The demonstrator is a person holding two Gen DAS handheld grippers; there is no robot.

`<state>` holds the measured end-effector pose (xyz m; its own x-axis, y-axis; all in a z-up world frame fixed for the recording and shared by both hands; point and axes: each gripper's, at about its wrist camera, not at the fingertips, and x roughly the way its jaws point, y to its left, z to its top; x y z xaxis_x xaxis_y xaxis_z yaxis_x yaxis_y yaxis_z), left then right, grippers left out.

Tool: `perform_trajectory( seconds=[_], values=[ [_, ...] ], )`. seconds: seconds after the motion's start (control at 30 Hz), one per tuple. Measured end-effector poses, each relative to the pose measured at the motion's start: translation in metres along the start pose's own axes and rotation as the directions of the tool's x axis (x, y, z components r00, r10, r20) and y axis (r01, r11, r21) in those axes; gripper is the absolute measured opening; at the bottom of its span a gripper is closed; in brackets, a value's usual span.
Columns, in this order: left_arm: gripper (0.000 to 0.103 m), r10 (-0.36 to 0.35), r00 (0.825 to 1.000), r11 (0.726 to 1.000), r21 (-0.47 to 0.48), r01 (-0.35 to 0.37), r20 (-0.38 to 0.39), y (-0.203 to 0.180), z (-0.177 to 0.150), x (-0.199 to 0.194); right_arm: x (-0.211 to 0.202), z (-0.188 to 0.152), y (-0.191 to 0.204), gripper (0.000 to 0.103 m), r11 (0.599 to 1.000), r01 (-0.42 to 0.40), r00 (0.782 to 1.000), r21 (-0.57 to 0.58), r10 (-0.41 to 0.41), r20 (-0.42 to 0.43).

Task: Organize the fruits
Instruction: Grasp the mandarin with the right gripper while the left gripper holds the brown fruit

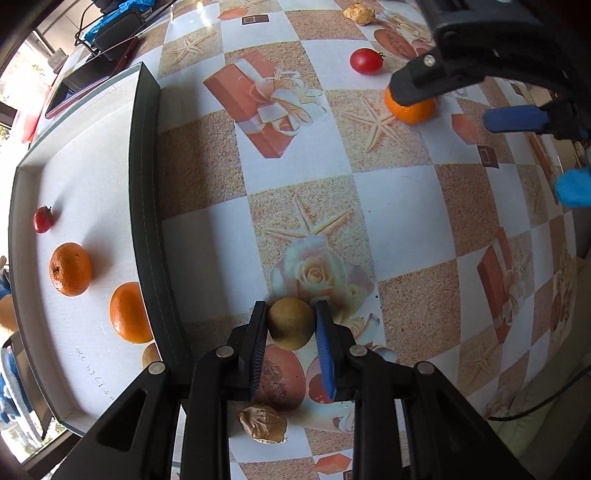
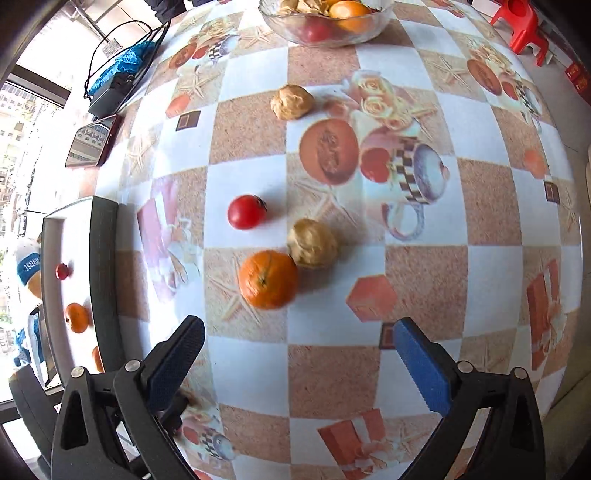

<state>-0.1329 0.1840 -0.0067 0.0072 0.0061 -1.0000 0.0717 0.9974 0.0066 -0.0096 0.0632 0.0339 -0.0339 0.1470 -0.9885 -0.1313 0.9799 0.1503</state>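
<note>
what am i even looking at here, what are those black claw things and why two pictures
Each black claw is a hand-held two-finger gripper with a camera looking along its fingers; there is one picture per gripper. In the left camera's picture, the left gripper is shut on a round yellow-brown fruit. Beside it, a shallow dark-rimmed white tray holds two oranges and a small red tomato. In the right camera's picture, the right gripper is open and holds nothing, facing a loose orange, a round red tomato and a wrinkled tan fruit on the checkered patterned tablecloth. A glass bowl of fruit sits far back.
</note>
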Motion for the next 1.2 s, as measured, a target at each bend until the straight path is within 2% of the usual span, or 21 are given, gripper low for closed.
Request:
perform_trajectory(
  seconds=[0.03, 0.07, 0.13, 0.3, 0.47, 0.53, 0.63, 0.93, 1.2],
  values=[
    [0.028, -0.001, 1.000, 1.000, -0.003, 0.001, 0.000, 0.004, 0.003, -0.001, 0.003, 0.006, 0.004, 0.083, 1.000, -0.014, 1.000, 0.001, 0.014, -0.006],
    [0.028, -0.003, 1.000, 1.000, -0.007, 0.003, 0.000, 0.007, 0.003, 0.000, 0.007, 0.010, 0.007, 0.077, 1.000, -0.024, 1.000, 0.005, 0.024, -0.017],
    [0.028, -0.003, 1.000, 1.000, -0.009, 0.003, 0.001, 0.004, 0.002, 0.003, 0.014, 0.018, 0.012, 0.077, 0.999, -0.032, 0.999, 0.018, 0.033, -0.034],
    [0.028, -0.010, 1.000, 1.000, -0.011, 0.010, 0.005, 0.011, 0.001, 0.001, 0.024, 0.022, 0.017, 0.038, 0.999, -0.033, 0.999, 0.014, 0.034, -0.028],
    [0.028, -0.022, 1.000, 1.000, 0.006, 0.022, 0.008, 0.016, 0.000, -0.003, 0.019, 0.015, 0.020, 0.037, 1.000, -0.030, 0.999, -0.004, 0.030, -0.014],
    [0.028, -0.038, 0.999, 0.999, 0.010, 0.038, 0.002, 0.017, -0.001, -0.003, 0.011, 0.001, 0.014, 0.037, 0.999, -0.044, 0.999, -0.016, 0.044, -0.020],
    [0.028, -0.074, 0.997, 0.997, 0.003, 0.074, -0.003, 0.024, -0.001, -0.007, 0.004, -0.016, 0.005, 0.037, 0.998, -0.022, 1.000, -0.056, 0.021, -0.023],
    [0.028, -0.150, 0.988, 0.988, 0.032, 0.149, 0.025, 0.035, -0.014, -0.037, -0.008, -0.080, -0.028, 0.037, 0.998, 0.035, 0.998, -0.043, -0.037, -0.049],
    [0.028, -0.149, 0.987, 0.988, 0.041, 0.147, 0.056, 0.047, -0.028, -0.070, -0.013, -0.114, -0.029, 0.037, 0.999, 0.029, 0.997, -0.028, -0.031, -0.068]
  ],
)
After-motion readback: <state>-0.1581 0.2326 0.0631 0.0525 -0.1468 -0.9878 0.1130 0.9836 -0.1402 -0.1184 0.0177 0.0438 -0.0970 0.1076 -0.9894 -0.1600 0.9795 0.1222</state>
